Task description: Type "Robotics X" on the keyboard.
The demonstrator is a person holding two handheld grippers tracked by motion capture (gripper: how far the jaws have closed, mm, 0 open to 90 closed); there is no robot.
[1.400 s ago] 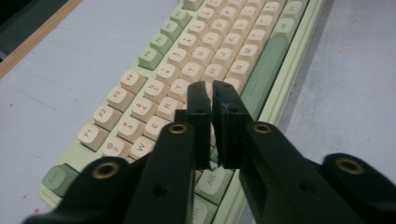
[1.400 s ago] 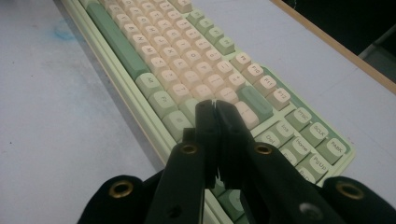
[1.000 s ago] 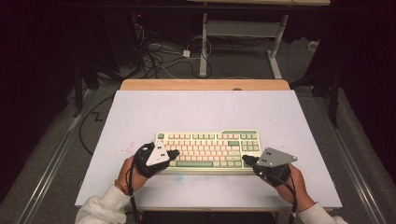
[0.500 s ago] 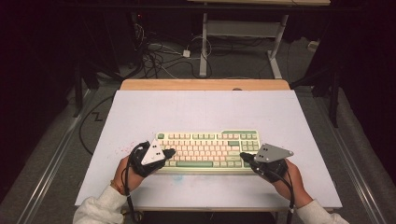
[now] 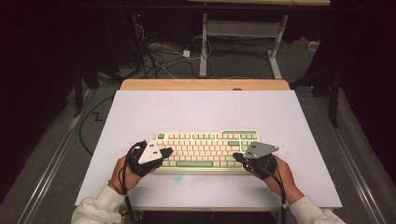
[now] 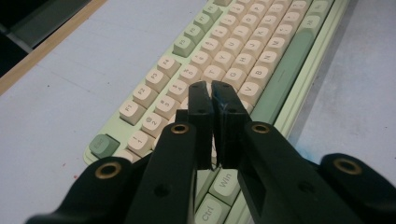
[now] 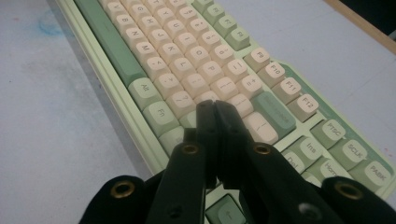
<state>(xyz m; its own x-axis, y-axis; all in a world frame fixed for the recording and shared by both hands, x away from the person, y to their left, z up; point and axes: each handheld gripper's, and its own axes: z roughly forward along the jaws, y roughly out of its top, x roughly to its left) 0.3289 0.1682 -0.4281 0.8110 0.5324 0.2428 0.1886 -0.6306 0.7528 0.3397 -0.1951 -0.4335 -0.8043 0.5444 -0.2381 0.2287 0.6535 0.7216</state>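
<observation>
A cream and green keyboard (image 5: pixel 208 147) lies on the white table top (image 5: pixel 196 112), near its front edge. My left gripper (image 5: pixel 167 152) is shut with nothing between its jaws, its tips over the keyboard's left end. In the left gripper view the shut left gripper (image 6: pixel 211 88) hovers above the letter keys of the keyboard (image 6: pixel 261 56). My right gripper (image 5: pixel 236 156) is shut and empty too, its tips over the keyboard's right part. The right gripper view has the right gripper (image 7: pixel 214 106) above the keys by the shift and enter area of the keyboard (image 7: pixel 187 51).
The white table top has a wooden strip (image 5: pixel 205 84) along its far edge. Cables (image 5: pixel 159 58) and a desk frame (image 5: pixel 243 32) stand on the floor beyond. Faint red and blue marks (image 7: pixel 49 25) stain the surface by the keyboard.
My right gripper has slid left, inward over the keyboard's right part. The left gripper has kept almost still.
</observation>
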